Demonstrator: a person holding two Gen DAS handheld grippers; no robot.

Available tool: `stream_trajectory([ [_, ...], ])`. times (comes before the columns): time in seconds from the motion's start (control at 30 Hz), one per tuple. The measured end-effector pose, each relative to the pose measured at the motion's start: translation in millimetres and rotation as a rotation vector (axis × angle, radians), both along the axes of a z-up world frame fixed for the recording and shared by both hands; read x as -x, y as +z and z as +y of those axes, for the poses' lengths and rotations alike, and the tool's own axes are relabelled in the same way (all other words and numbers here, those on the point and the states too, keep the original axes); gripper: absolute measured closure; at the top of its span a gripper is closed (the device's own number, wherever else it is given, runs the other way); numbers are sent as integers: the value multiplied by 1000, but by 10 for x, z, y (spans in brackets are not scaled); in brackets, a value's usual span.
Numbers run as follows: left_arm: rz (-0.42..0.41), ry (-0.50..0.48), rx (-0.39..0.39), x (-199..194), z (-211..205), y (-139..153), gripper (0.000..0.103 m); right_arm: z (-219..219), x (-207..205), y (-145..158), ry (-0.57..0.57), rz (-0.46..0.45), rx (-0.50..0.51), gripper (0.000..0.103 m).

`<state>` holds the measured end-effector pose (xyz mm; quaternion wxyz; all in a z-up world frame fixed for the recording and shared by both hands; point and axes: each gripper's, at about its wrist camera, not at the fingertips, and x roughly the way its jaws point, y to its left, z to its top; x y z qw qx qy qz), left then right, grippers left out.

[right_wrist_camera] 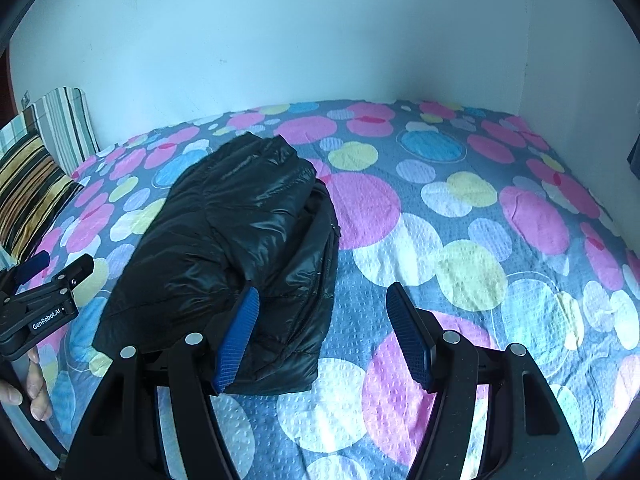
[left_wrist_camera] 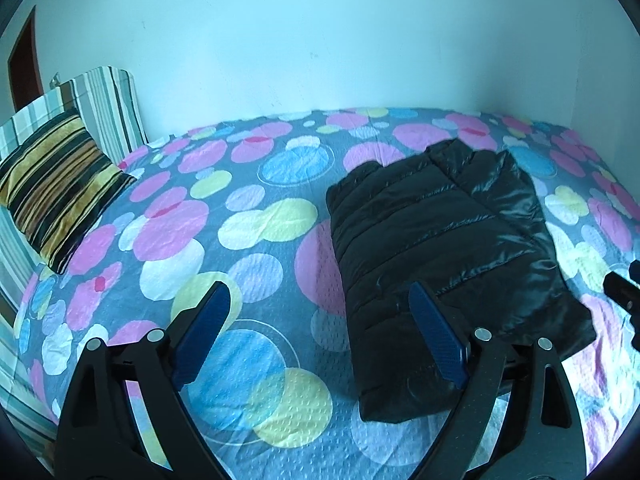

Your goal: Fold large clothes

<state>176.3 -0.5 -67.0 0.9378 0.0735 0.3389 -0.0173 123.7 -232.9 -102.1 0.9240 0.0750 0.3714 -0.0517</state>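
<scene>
A black puffer jacket [left_wrist_camera: 440,232] lies folded into a thick bundle on the bed's spotted sheet [left_wrist_camera: 248,224]. My left gripper [left_wrist_camera: 320,300] hovers above the sheet at the jacket's near left edge, jaws wide open with nothing between the blue pads. In the right wrist view the jacket [right_wrist_camera: 240,232] lies left of centre. My right gripper [right_wrist_camera: 324,308] is open above its near right corner, and its pads press on nothing. The left gripper [right_wrist_camera: 48,292] shows at the left edge, held by a hand [right_wrist_camera: 32,384]. A tip of the right gripper [left_wrist_camera: 620,288] shows at the far right.
A brown and gold striped cushion [left_wrist_camera: 60,188] leans at the bed's left end against green striped pillows [left_wrist_camera: 108,108]. A pale wall [left_wrist_camera: 320,40] runs along the far side and meets another wall at the right corner. Bare sheet [right_wrist_camera: 480,220] spreads right of the jacket.
</scene>
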Motion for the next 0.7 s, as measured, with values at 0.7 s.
stream_trajectory([
  [0.7, -187, 27, 68, 1056, 49, 643, 2, 367, 725, 590, 60, -212, 58, 20],
])
